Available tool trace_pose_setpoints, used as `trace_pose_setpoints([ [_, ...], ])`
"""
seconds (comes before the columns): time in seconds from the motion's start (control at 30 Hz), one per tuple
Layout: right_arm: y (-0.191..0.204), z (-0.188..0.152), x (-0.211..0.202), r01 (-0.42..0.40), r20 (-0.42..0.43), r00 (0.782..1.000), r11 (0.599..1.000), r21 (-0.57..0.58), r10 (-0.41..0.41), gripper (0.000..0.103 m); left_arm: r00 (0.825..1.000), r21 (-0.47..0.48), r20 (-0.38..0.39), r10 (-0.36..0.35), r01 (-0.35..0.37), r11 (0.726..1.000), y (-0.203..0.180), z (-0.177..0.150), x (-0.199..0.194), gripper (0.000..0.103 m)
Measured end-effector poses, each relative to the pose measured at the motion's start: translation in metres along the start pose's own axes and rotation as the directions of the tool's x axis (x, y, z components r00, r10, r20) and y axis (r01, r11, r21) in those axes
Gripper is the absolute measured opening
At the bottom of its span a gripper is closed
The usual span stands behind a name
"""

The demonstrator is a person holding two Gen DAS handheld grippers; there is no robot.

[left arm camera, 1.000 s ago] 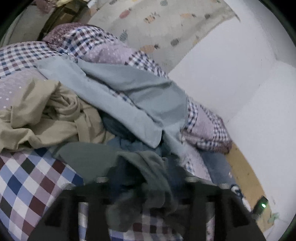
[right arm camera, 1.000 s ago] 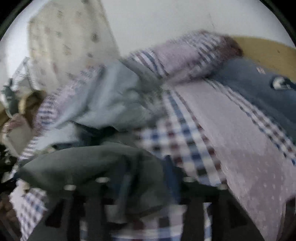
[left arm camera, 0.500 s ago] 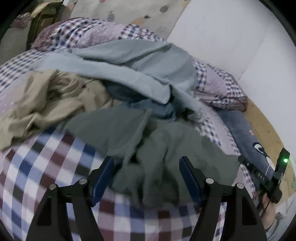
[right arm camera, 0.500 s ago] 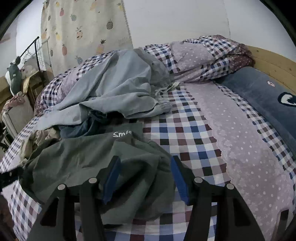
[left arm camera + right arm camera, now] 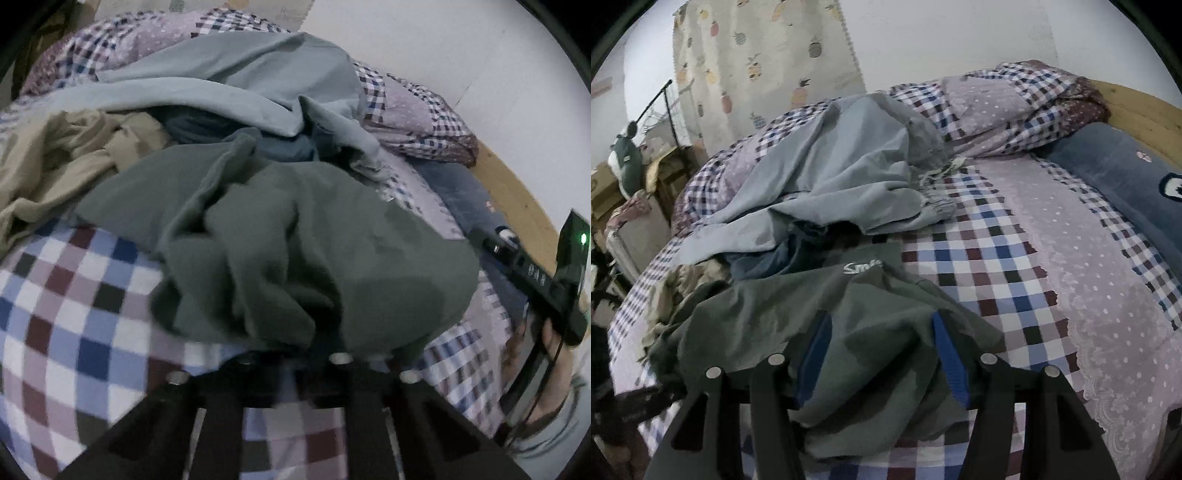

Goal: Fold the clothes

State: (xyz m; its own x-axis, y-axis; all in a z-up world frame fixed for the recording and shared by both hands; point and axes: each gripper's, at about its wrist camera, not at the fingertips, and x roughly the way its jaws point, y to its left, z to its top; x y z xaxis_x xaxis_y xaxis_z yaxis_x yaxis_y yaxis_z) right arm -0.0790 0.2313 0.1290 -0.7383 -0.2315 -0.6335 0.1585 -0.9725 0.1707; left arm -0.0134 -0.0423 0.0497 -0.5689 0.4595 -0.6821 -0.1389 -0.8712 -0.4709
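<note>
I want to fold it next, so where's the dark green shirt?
The dark green shirt lies crumpled on the checked bedspread at the near edge, just before the light blue garment.

Crumpled dark green garment [image 5: 295,251] covers the left hand-held gripper [image 5: 295,354] fingertips.

Black right claw [image 5: 881,332] with blue pads [image 5: 947,354], silver screws, possibly plastic.

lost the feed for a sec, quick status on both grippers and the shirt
Left gripper buried in dark green shirt, jaw state unclear. Right gripper open, straddling the shirt. Shirt bunched on the bed. Grey pants heaped behind.
</note>
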Motion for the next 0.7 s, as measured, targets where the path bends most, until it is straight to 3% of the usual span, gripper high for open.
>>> trace_pose_setpoints([
  [0.07,0.002,0.001,-0.008,-0.029,0.012,1.000,0.999,-0.020,0.029,0.061,0.995,-0.002,0.060,-0.077,0.077,0.997,-0.003,0.010,-0.016,0.003],
  [0.13,0.004,0.002,-0.016,-0.041,0.034,0.999,0.998,-0.042,0.042,0.061,0.969,0.019,0.162,-0.189,0.188,0.982,-0.009,0.022,-0.046,0.003],
  [0.2,0.004,0.001,-0.021,-0.040,0.045,0.998,0.998,-0.052,0.043,0.061,0.919,0.052,0.260,-0.297,0.293,0.955,-0.014,0.034,-0.075,0.003],
  [0.3,0.004,-0.001,-0.023,-0.029,0.047,0.998,0.998,-0.060,0.032,0.061,0.808,-0.025,0.444,-0.387,0.443,0.896,0.013,0.047,-0.112,0.003],
  [0.37,0.005,-0.004,-0.022,-0.024,0.034,0.999,0.997,-0.078,0.027,0.061,0.776,-0.156,0.540,-0.325,0.472,0.868,0.049,0.047,-0.113,0.004],
  [0.4,0.006,-0.005,-0.023,-0.027,0.030,0.999,0.995,-0.093,0.030,0.061,0.783,-0.231,0.558,-0.274,0.463,0.856,0.067,0.047,-0.107,0.004],
  [0.47,0.010,-0.008,-0.026,-0.039,0.027,0.999,0.991,-0.131,0.043,0.061,0.848,-0.402,0.510,-0.142,0.381,0.832,0.102,0.041,-0.085,0.005],
  [0.5,0.014,-0.010,-0.031,-0.062,0.029,0.997,0.984,-0.166,0.068,0.061,0.873,-0.456,0.477,-0.096,0.340,0.822,0.113,0.039,-0.076,0.006],
  [0.53,0.019,-0.012,-0.037,-0.090,0.030,0.995,0.975,-0.204,0.098,0.061,0.885,-0.475,0.459,-0.077,0.317,0.820,0.116,0.038,-0.071,0.015],
  [0.57,0.024,-0.014,-0.042,-0.125,0.030,0.990,0.962,-0.241,0.136,0.061,0.893,-0.486,0.446,-0.064,0.302,0.820,0.117,0.038,-0.068,0.034],
  [0.6,0.030,-0.018,-0.048,-0.162,0.029,0.984,0.947,-0.278,0.177,0.061,0.900,-0.496,0.433,-0.051,0.286,0.820,0.117,0.037,-0.065,0.046],
  [0.63,0.036,-0.021,-0.054,-0.198,0.026,0.976,0.928,-0.315,0.217,0.060,0.897,-0.478,0.438,-0.056,0.285,0.830,0.112,0.038,-0.065,0.064],
  [0.7,0.051,-0.028,-0.064,-0.273,0.006,0.954,0.878,-0.393,0.299,0.060,0.885,-0.414,0.459,-0.077,0.290,0.863,0.096,0.043,-0.069,0.075],
])
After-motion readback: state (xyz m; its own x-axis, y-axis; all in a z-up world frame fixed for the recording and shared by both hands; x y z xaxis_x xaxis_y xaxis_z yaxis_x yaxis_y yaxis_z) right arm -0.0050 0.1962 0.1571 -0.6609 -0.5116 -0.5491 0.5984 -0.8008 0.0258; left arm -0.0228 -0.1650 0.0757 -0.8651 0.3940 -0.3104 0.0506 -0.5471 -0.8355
